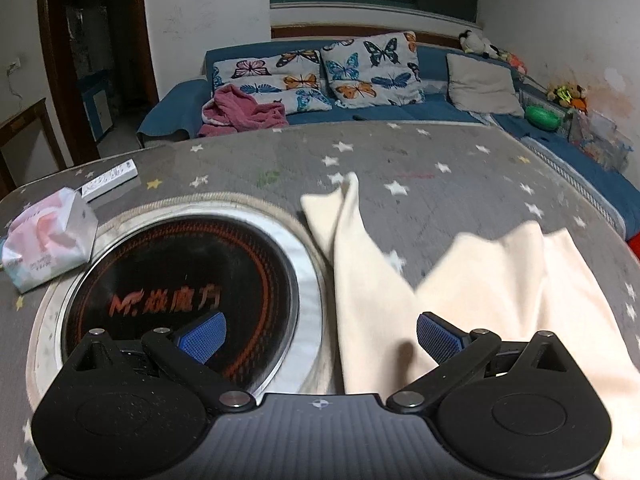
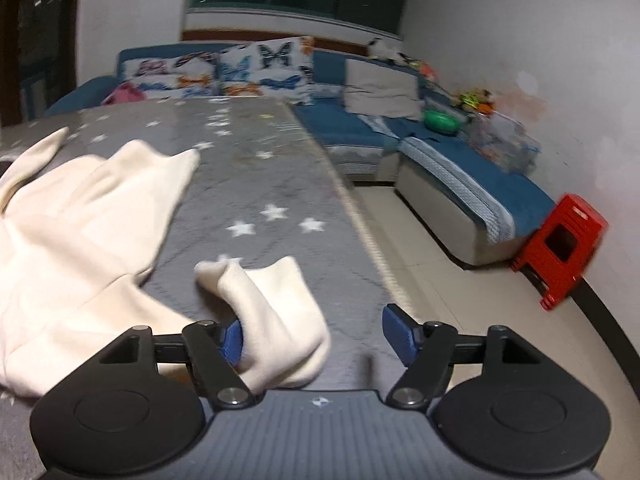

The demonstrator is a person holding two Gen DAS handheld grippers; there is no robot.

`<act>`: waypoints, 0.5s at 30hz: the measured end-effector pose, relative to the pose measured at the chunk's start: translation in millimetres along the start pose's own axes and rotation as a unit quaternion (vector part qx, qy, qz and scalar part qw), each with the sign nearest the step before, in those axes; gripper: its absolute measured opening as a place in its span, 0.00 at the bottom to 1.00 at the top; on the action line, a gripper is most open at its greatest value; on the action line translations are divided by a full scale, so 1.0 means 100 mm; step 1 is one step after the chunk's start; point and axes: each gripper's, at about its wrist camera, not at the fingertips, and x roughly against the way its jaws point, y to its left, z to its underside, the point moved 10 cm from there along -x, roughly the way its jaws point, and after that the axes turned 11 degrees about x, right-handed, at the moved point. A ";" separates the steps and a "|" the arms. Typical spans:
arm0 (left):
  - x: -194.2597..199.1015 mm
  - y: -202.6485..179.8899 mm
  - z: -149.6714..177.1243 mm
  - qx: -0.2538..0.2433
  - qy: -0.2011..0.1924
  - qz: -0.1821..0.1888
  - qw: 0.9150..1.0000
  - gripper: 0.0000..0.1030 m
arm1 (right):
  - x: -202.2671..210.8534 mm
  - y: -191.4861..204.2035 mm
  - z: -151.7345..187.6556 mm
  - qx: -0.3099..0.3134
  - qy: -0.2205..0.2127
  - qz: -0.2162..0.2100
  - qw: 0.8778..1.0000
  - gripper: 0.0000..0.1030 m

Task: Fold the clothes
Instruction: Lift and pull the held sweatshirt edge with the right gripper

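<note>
Table (image 1: 440,168): grey star-printed cover; it carries everything named below, and the cream garment is the landmark for all positions.
Cream garment (image 1: 460,292): spread over the table, body bunched toward the near edge, two narrow parts reaching away from both claws; its long axis runs roughly front to back.
Induction hob (image 1: 180,280): round black inset just left of the garment, whose left edge lies touching its rim.
Tissue pack (image 1: 48,240): well left of the garment, beyond the hob.
Left claw (image 1: 320,338): released, jaws wide; it hangs over the garment's near-left part, one pad over the hob, the other over the cloth.
Right claw (image 2: 314,334): released, jaws wide; the garment's loose right-hand flap (image 2: 272,320) lies between the jaws, against the left pad.
Deciding relation: the flap sits straight ahead of the right claw, so that hand appears nearer a grip; closing there would probably start the fold leftward across the body.
</note>
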 end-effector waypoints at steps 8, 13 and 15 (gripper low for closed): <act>-0.35 -0.19 -0.40 -0.001 -0.032 0.019 0.999 0.94 | 0.05 -0.22 0.01 -0.045 -0.015 0.019 0.999 0.69; -0.70 -0.22 -0.50 -0.005 -0.020 0.013 1.000 0.85 | 0.05 -0.23 0.01 -0.047 -0.015 0.019 0.999 0.70; -0.81 -0.21 -0.50 -0.003 -0.010 0.016 1.000 0.79 | 0.04 -0.23 0.00 -0.049 -0.015 0.017 0.999 0.70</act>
